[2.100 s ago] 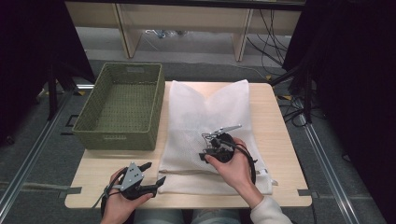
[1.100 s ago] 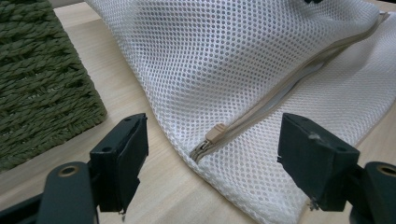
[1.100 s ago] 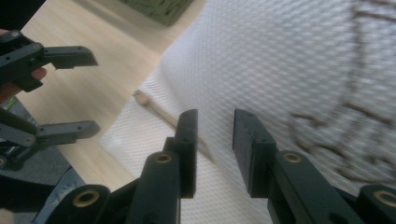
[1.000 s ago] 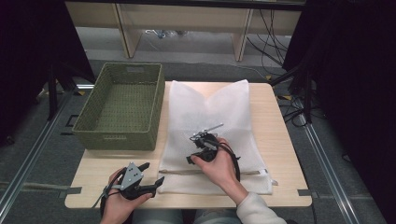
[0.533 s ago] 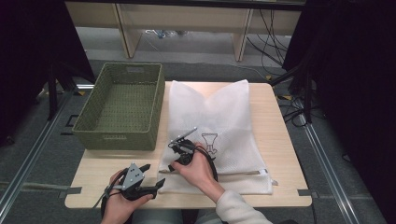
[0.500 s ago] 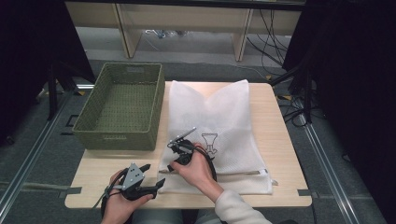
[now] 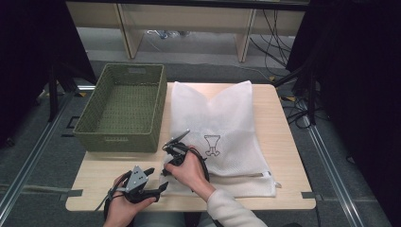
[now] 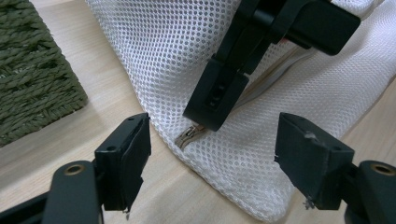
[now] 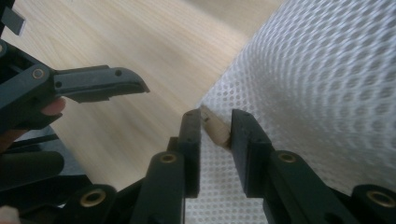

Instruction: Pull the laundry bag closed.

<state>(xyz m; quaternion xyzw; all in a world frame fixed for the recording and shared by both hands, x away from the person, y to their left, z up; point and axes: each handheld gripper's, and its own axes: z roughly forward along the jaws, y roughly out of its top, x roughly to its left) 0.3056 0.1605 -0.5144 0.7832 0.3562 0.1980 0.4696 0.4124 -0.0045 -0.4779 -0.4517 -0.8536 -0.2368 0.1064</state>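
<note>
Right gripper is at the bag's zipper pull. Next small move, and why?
Probably close the right gripper the last bit onto the zipper pull. The tan pull sits between its jaws, which have been closing and look just short of pinching. The left gripper stands open around the mesh bag corner.

White open-mesh cloth bag, rough woven green basket, matt pale wood table

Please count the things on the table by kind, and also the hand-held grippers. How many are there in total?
White mesh laundry bag: 1
Green woven basket: 1
Hand-held grippers, left and right: 2
Total: 4
</note>
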